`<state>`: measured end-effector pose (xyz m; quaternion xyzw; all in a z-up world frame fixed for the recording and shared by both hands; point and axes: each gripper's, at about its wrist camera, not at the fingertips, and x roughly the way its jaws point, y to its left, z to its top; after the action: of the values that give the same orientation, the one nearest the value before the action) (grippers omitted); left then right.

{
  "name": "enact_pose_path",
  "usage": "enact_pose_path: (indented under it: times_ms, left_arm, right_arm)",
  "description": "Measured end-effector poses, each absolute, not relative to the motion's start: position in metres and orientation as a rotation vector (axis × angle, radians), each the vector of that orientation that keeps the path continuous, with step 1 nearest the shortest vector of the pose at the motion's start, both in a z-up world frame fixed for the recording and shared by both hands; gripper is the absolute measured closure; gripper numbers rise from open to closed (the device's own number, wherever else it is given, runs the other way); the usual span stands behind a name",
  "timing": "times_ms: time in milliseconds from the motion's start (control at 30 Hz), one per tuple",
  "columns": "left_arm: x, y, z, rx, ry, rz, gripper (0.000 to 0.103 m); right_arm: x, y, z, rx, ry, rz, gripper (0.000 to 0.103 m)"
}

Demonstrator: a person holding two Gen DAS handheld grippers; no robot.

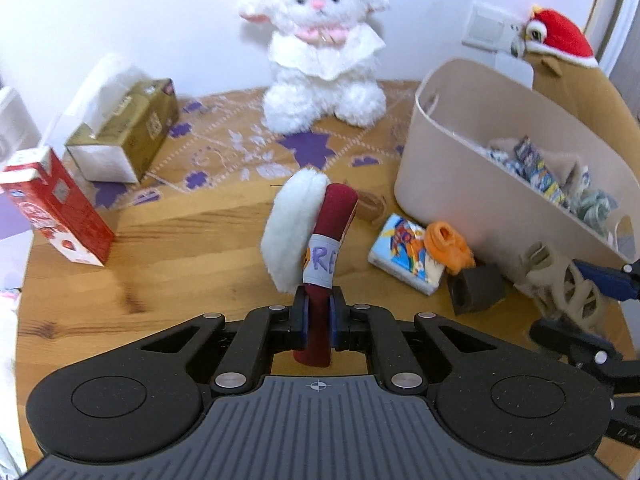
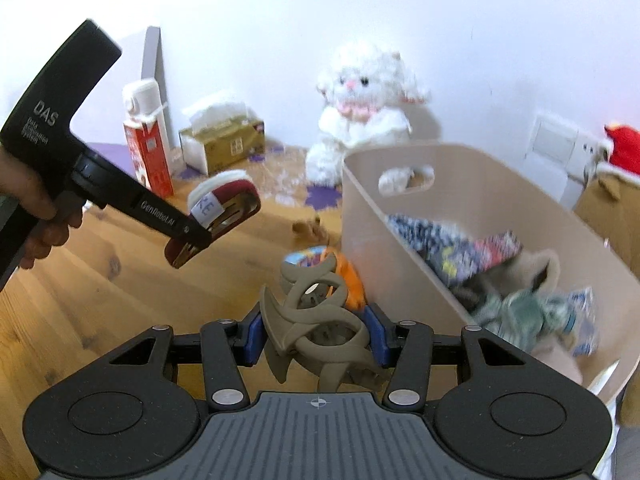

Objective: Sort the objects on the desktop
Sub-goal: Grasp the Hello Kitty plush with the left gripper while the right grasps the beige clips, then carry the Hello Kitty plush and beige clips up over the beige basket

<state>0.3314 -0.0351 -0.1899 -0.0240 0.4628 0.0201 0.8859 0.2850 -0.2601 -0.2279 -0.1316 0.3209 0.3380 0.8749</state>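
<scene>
Bin (image 2: 360, 200) hides plush lamb (image 2: 360, 120) legs; contents blurred

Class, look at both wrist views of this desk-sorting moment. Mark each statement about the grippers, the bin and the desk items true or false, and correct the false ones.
1. The left gripper holds a dark red item with a white fluffy pad. True.
2. The right gripper is open, holding nothing. False: its jaws are shut on a beige lattice toy.
3. The bin already holds several items. True.
4. The white plush lamb lies inside the bin. False: it sits on the desk against the wall.
5. The red carton stands to the right of the bin. False: it is far left, near the tissue box.
</scene>
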Motion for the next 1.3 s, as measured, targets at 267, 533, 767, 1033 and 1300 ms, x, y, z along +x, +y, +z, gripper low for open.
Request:
enact_pose_path:
  times_ms: [267,533,767,1033,1300]
  left_arm:
    - [0.331,-0.026,-0.16,-0.057,0.9,0.08,0.094]
    - [0.346,-0.034,-0.128,-0.051,0.833,0.088,0.094]
    - [0.364,-0.062,-0.104,-0.027,0.778,0.04,0.094]
    - [0.382,-0.107,-0.094,0.027,0.75,-0.036,0.094]
    - [0.398,-0.147,-0.096,0.065,0.746,-0.108,0.094]
  right_arm:
    - [0.292,-0.261,-0.194,-0.257,0.567,0.724,0.055]
    - [0.305,-0.279,-0.173,-0.236,0.491,0.706,0.055]
    - [0.321,-0.308,-0.156,-0.195,0.454,0.646,0.055]
    - [0.335,-0.341,-0.142,-0.166,0.428,0.573,0.055]
    - [0.342,-0.373,-0.143,-0.143,0.444,0.496,0.055]
